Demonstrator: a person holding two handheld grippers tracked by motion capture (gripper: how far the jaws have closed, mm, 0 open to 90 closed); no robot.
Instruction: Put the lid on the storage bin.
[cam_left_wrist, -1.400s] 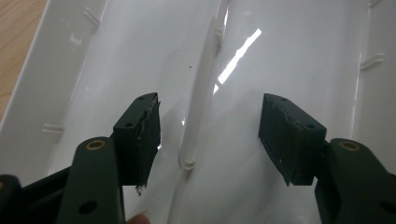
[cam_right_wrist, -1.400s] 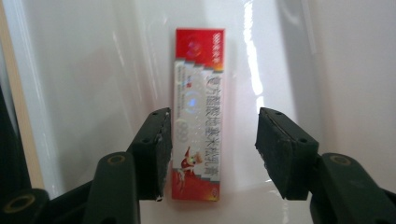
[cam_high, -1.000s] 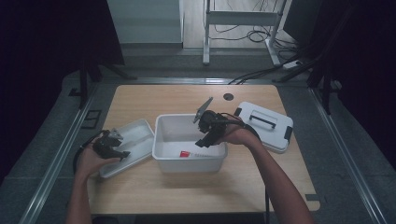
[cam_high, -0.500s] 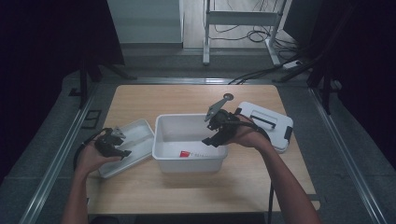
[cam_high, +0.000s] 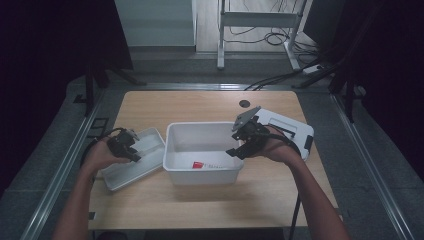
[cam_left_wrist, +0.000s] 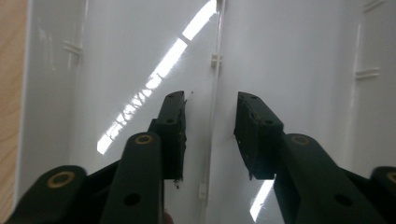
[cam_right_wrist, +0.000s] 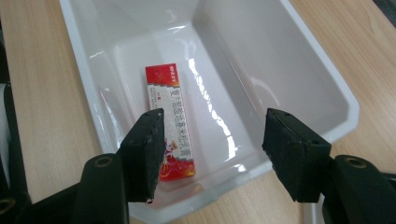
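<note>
A white bin (cam_high: 172, 150) stands mid-table with a red and white carton (cam_high: 206, 164) flat on its floor. My right gripper (cam_high: 235, 149) hovers over the bin's right rim, open and empty. In the right gripper view it (cam_right_wrist: 210, 149) looks down into the bin (cam_right_wrist: 338, 95), the carton (cam_right_wrist: 170, 121) lying below its left jaw. My left gripper (cam_high: 135, 152) is over a white lid (cam_high: 122, 172) to the left of the bin. Its jaws (cam_left_wrist: 210, 135) have just been closing. They still stand apart astride a thin rib (cam_left_wrist: 215, 60) of the lid (cam_left_wrist: 303, 60), pads clear of it.
A second white lid with a handle (cam_high: 290, 129) lies to the right of the bin. The wooden table (cam_high: 200, 105) has bare room behind the bin and along its front edge. A dark floor and metal rails surround the table.
My right gripper has drawn to the right, from over the bin's middle to its right rim. The left gripper has shifted a little over the lid.
</note>
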